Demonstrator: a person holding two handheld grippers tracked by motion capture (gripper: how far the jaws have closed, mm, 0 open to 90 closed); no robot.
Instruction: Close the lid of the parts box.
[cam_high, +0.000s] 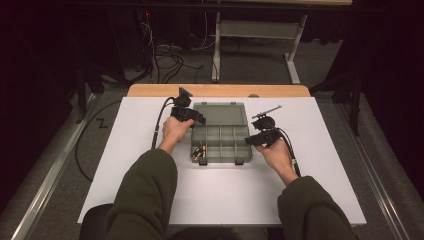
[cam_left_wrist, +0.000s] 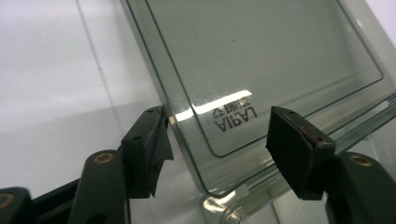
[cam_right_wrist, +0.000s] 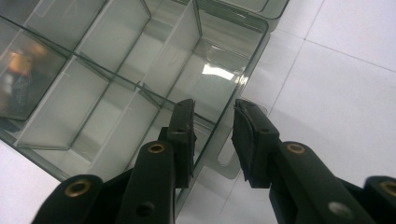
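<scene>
organizer box (cam_high: 220, 132) lid corner sits between left claw (cam_left_wrist: 219, 135), seemingly untouched.

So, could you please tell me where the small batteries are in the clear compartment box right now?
In the high view, the small batteries lie in the near-left compartment of the clear plastic compartment box, nearest the left hand.

High view: dim surroundings, white table (cam_high: 300, 190) lit from above, detail soft. Gripper views: overhead lamp glare on the clear organiser box (cam_left_wrist: 224, 103), near jaws blurred, soft shadows on the table
</scene>
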